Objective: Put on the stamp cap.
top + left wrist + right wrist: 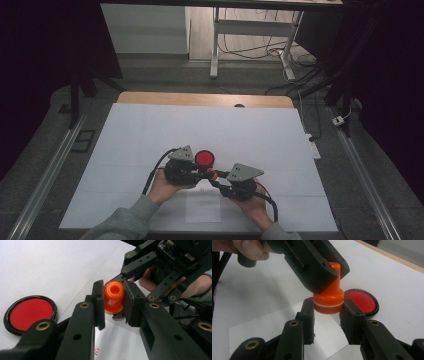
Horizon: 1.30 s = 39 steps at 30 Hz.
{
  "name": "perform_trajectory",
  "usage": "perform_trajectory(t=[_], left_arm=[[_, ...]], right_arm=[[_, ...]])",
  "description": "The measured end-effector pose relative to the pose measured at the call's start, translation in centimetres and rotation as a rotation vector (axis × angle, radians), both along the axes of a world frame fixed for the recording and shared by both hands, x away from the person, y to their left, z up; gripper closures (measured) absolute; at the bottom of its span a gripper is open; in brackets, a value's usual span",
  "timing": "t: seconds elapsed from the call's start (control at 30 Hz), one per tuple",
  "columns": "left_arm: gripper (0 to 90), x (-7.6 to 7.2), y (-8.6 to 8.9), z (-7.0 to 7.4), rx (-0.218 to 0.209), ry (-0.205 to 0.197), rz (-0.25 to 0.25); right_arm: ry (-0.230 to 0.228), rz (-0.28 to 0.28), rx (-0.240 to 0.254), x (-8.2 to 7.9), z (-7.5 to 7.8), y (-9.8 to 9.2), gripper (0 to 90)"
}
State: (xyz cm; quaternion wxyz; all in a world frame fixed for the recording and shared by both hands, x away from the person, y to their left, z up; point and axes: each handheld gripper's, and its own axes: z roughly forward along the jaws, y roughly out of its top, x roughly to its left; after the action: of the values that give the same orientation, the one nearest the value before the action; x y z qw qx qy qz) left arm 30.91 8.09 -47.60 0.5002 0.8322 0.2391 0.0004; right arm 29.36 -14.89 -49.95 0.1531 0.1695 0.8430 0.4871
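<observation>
Over one white sheet of paper [202, 207] on the bench [150, 135], one glossy orange stamp [329, 293] with a pale ring is clamped by both left gripper [113, 302] and right gripper [328, 312], just before one red ink pad [204, 158].

My left gripper [322, 275] covers the orange stamp [329, 298] top in the right gripper view. I can't read the stamp's underside; the red ink pad [362, 301] is partly hidden behind it

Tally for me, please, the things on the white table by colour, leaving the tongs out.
Orange: 1, the orange stamp
Red with a black rim: 1, the round ink pad
White: 1, the sheet of paper
Total: 3
</observation>
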Motion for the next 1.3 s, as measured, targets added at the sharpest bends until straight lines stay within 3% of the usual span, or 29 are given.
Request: perform_trajectory(t=[0.27, 0.9, 1.3], left_arm=[[72.6, -0.1, -0.1, 0.1, 0.008, -0.021, 0.004], [72.6, 0.0, 0.6, 0.6, -0.006, -0.029, 0.023], [72.6, -0.2, 1.4, 1.1, 0.006, -0.039, 0.043]], right_arm=[[0.013, -0.004, 0.014, 0.1, -0.1, -0.1, 63.6], [0.035, -0.009, 0.021, 0.4, -0.3, -0.5, 56.3], [0.061, -0.078, 0.022, 0.8, -0.2, -2.9, 49.2]])
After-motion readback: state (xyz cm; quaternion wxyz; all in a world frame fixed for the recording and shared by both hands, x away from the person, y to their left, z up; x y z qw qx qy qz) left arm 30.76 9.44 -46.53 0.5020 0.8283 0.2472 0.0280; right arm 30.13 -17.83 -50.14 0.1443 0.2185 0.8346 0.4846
